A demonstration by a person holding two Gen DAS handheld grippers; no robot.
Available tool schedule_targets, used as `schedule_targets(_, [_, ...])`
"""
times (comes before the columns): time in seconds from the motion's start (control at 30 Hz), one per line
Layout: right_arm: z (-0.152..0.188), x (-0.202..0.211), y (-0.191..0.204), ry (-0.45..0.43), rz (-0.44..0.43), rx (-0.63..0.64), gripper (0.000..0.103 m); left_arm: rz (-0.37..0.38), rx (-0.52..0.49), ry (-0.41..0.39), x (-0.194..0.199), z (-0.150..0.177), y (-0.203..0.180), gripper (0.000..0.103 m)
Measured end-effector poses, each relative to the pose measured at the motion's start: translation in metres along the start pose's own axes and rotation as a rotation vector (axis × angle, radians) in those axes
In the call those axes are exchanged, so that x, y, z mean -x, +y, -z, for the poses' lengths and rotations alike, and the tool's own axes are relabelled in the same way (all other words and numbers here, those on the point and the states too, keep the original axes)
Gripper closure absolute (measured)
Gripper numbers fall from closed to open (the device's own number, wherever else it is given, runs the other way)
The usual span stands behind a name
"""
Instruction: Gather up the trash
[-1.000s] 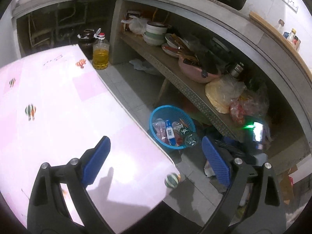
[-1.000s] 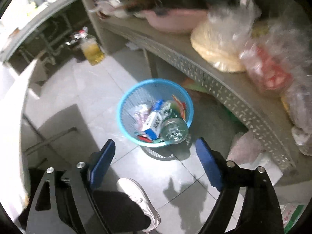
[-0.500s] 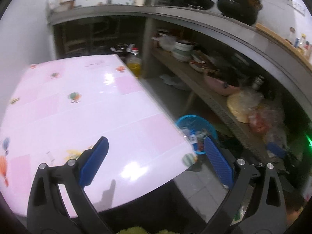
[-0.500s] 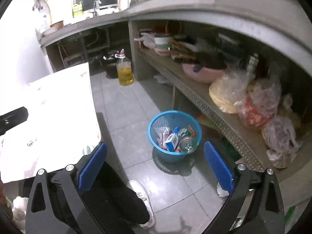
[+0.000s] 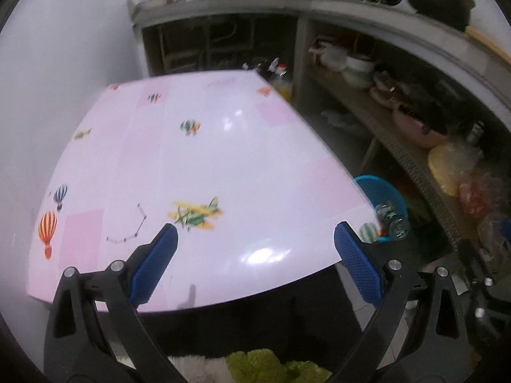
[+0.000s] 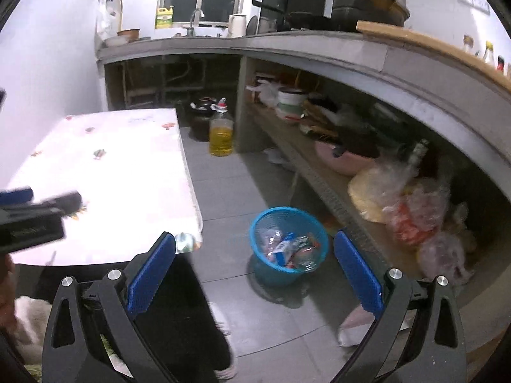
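Observation:
A blue mesh trash basket [image 6: 289,245] stands on the grey floor beside the table, holding wrappers, a carton and a clear bottle [image 6: 305,260]. In the left wrist view only its right part [image 5: 388,196] shows past the table edge. My right gripper [image 6: 255,249] hangs open above the floor, the basket seen between its blue pads, nothing held. My left gripper [image 5: 255,239] is open over the near edge of the pink table [image 5: 204,172], with nothing between its pads. The left gripper also shows at the left edge of the right wrist view [image 6: 35,210].
An oil jug [image 6: 220,135] stands on the floor past the table. A low shelf [image 6: 322,188] on the right carries bowls, a pink basin and plastic bags. A person's dark trouser leg and white shoe [image 6: 223,325] are below my right gripper. Fluffy green cloth [image 5: 265,365] lies beneath the left one.
Both grippers have pulled back and tilted up from the basket. The left view has swung from the table corner to the whole table top. The right view has risen; the basket looks smaller.

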State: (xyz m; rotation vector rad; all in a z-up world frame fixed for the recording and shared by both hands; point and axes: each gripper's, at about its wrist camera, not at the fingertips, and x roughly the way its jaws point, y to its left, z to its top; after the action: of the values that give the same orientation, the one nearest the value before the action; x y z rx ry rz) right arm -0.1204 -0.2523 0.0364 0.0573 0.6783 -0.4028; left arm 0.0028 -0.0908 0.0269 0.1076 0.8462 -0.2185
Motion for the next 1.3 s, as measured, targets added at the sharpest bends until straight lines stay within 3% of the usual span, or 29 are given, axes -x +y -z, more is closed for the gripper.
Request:
schedule_targets(0.1, [0.002,-0.004,0.0,0.026,0.012,0.017,0.007,-0.027,0.018,0.033,-0.007,0.005,0.005,0.009])
schedule_targets(0.53, [0.001,-0.023,-0.013,0.097,0.025,0.019,0.007,-0.121,0.057,0.027,-0.003,0.011,0.02,0.009])
schedule_targets(1.3, [0.0,-0.025,-0.023,0.096,0.038,-0.01,0.007,-0.111,0.012,0.045,-0.006,0.011,0.01,0.009])
